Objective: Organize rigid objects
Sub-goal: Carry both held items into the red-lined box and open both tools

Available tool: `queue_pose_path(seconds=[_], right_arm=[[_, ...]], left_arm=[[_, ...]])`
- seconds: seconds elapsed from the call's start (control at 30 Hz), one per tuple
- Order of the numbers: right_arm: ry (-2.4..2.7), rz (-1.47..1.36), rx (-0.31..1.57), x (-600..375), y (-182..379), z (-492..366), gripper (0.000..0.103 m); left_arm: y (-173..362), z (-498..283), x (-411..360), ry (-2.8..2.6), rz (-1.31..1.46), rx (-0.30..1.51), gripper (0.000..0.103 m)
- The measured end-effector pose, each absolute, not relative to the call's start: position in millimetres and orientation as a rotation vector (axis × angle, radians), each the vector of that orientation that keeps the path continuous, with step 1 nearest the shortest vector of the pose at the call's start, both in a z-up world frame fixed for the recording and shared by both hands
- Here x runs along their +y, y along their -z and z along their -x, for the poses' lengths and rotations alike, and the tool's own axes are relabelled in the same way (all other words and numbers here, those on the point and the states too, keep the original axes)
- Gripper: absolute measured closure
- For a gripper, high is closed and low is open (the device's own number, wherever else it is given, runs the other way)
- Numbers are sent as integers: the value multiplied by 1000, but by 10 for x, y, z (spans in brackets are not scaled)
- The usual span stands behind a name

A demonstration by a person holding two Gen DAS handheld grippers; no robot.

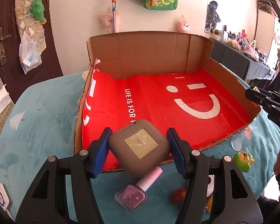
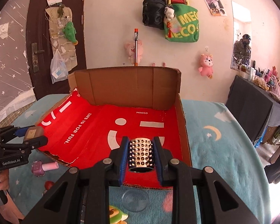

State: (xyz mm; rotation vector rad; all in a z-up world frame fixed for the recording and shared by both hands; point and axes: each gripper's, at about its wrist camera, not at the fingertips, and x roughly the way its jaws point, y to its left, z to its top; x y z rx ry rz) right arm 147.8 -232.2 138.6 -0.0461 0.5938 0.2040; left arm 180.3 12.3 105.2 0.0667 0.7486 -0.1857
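My left gripper [image 1: 138, 149] is shut on a brown square compact case [image 1: 139, 147] with a gold label, held over the near edge of the red-lined cardboard box [image 1: 196, 102]. It also shows in the right wrist view [image 2: 32, 133]. My right gripper [image 2: 140, 153] is shut on a studded silver metal cylinder [image 2: 140, 154], held above the box's near right corner [image 2: 183, 130]. A purple nail polish bottle [image 1: 135, 193] with a pink cap lies on the blue cloth below the left gripper; it also shows in the right wrist view [image 2: 43, 167].
On the blue cloth [image 1: 46, 121] in front of the box lie a green duck toy [image 1: 243, 160], a clear round lid [image 2: 135, 199], and a small red ball [image 1: 178, 196]. The box's back wall [image 1: 145, 56] stands tall. A dark side table [image 2: 252, 108] stands at the right.
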Motion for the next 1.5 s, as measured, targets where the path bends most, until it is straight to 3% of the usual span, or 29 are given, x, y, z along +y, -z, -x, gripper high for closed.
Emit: queue_pose_path(seconds=[0.27, 0.57, 1.5], right_arm=[[-232, 56, 815, -2298, -1066, -2051, 76], [-229, 107, 915, -2235, -890, -2237, 76], [-241, 177, 974, -2153, -779, -2339, 75]], left_arm=[[-816, -2242, 124, 197, -58, 880, 45], [-738, -2393, -5, 214, -118, 925, 45], [-567, -2483, -110, 236, -151, 962, 43]])
